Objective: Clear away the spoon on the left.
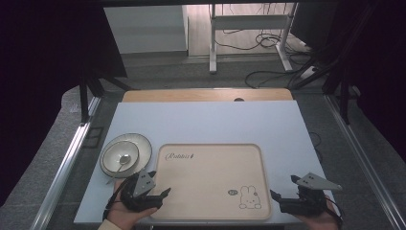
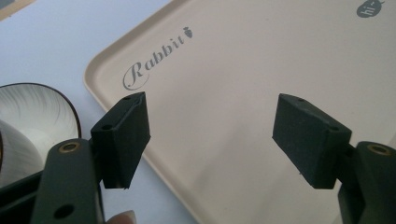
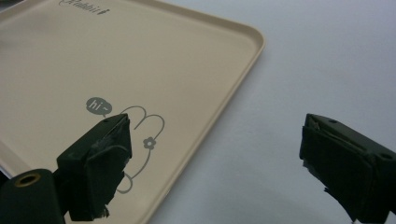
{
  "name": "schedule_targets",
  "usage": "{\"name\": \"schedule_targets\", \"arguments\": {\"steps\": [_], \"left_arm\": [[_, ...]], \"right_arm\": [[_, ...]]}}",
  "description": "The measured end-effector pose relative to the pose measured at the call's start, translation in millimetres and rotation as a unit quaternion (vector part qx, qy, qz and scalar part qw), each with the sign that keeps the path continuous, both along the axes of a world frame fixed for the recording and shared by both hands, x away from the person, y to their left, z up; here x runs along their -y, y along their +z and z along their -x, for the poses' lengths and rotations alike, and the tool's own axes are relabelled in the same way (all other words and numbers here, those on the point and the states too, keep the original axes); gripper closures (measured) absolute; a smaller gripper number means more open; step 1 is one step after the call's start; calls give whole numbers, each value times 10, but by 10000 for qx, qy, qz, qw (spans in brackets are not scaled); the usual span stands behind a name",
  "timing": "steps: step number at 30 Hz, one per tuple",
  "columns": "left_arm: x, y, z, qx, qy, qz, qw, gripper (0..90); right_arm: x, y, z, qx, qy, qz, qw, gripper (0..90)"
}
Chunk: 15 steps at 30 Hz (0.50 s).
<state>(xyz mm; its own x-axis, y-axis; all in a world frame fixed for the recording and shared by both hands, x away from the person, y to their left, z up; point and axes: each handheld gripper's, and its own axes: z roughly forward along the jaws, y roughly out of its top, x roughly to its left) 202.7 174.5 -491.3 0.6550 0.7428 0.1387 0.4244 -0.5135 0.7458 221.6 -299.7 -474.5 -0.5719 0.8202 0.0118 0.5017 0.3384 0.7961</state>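
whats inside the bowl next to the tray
A spoon lies in the small bowl, which sits on a striped plate left of the tray. No food can be seen. The plate's middle is covered by the bowl.

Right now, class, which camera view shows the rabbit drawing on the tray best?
The high view: the whole rabbit drawing shows on the tray. The right gripper view catches it larger, partly behind a jaw. The left gripper view has the "Rabbit" lettering instead.

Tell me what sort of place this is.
Probably a lab or recording workspace, not a dining room: a white table with a tray sits between dark curtains, loose cables trail across the floor behind, and a bare desk frame stands there.
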Motion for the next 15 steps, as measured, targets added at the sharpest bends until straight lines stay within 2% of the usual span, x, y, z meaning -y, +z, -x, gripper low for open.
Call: {"name": "schedule_targets", "arguments": {"steps": [7, 15], "left_arm": [[-8, 10, 31, 42, 1, 1, 10000, 275], [-63, 15, 54, 76, -6, 11, 10000, 277]], "right_arm": [[27, 11, 19, 26, -24, -31, 10000, 102], [8, 6, 19, 74, -33, 73, 9999, 102]]}}
